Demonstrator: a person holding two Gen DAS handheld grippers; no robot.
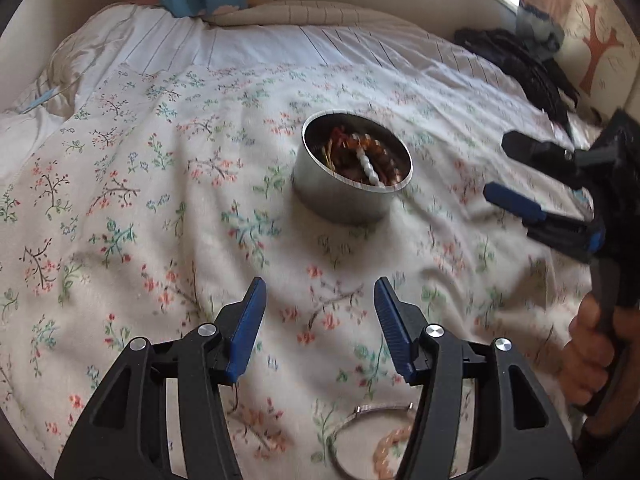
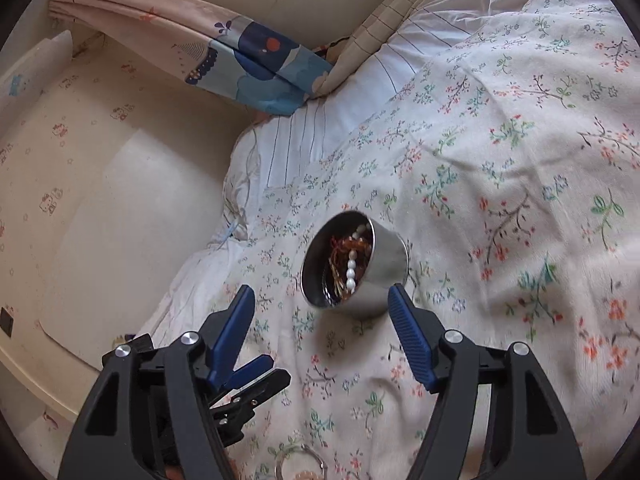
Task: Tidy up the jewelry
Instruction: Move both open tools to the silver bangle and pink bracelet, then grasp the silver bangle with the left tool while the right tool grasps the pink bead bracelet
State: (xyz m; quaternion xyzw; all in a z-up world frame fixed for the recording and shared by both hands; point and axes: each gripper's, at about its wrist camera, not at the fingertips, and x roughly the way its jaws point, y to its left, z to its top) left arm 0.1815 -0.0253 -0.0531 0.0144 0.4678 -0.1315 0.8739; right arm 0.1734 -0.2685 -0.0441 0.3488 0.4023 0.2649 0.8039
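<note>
Both my hand-held grippers, left (image 1: 320, 292) and right (image 2: 320, 300), hang wide open and empty above the floral bedspread (image 1: 160, 200), near the round silver metal tin (image 1: 344, 196) of beaded jewelry (image 1: 368, 160).

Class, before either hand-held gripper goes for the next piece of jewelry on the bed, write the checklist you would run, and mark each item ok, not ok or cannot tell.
1. Left hand-held gripper open and empty: ok.
2. Right hand-held gripper open and empty: ok.
3. Metal tin upright on the floral bedspread, mouth unobstructed: ok.
4. Room left in the tin above the white bead strand and other pieces: ok.
5. Loose jewelry located: silver bangle and peach chain lie below the left hand-held gripper: ok.
6. Bangle and chain free of each other: cannot tell, partly hidden.
</note>
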